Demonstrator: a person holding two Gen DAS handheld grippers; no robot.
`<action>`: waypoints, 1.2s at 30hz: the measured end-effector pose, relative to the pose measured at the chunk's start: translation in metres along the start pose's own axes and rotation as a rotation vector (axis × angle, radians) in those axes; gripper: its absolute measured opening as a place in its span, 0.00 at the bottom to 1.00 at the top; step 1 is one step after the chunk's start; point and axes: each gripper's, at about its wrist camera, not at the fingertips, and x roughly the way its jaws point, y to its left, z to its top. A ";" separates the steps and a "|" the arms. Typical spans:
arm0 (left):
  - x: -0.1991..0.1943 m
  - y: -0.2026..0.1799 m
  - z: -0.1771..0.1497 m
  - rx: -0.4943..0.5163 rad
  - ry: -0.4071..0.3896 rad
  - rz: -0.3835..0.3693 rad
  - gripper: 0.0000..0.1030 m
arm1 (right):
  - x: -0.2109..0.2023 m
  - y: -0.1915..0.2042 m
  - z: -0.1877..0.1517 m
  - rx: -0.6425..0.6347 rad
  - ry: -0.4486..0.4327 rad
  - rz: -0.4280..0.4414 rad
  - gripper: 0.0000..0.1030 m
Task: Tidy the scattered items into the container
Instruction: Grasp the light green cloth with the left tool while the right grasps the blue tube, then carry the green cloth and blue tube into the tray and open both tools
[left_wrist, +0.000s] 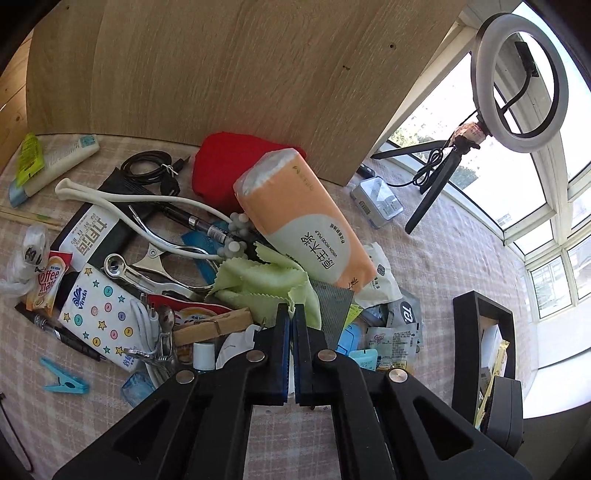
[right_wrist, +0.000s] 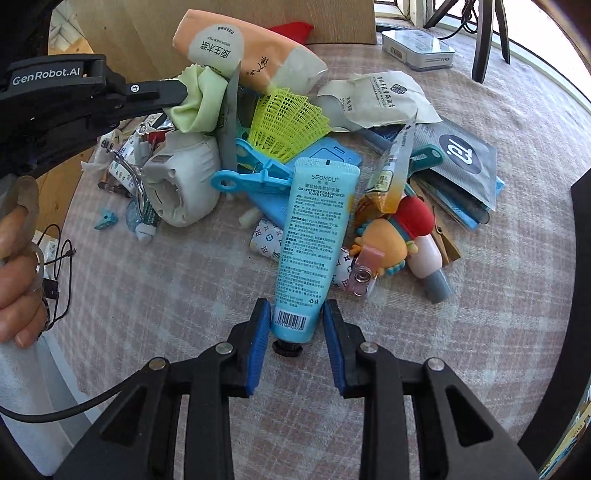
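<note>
A pile of small items lies on the checked cloth (right_wrist: 147, 314). My left gripper (left_wrist: 293, 314) is shut, pinching an edge of the pale green cloth (left_wrist: 266, 280); the right wrist view shows the same left gripper (right_wrist: 177, 92) at the green cloth (right_wrist: 199, 107). My right gripper (right_wrist: 296, 328) points down over the blue hand cream tube (right_wrist: 314, 229), its blue pads (right_wrist: 258, 339) against both sides of the tube's cap end. The black container (left_wrist: 465, 332) stands to the right of the pile, with some items inside.
An orange tissue pack (left_wrist: 306, 221) leans on the pile before a wooden panel (left_wrist: 221, 74). A ring light on a tripod (left_wrist: 521, 81) and a metal tin (left_wrist: 376, 201) stand at the back right. A person's hand (right_wrist: 18, 277) holds the left gripper.
</note>
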 end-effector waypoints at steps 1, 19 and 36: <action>-0.003 0.000 0.000 -0.002 -0.004 -0.006 0.00 | -0.001 -0.001 -0.001 0.005 0.000 0.005 0.25; -0.059 -0.061 -0.019 0.073 -0.046 -0.169 0.00 | -0.061 -0.042 -0.053 0.078 -0.102 0.012 0.23; -0.054 -0.201 -0.054 0.308 0.056 -0.368 0.00 | -0.172 -0.145 -0.119 0.363 -0.346 -0.155 0.24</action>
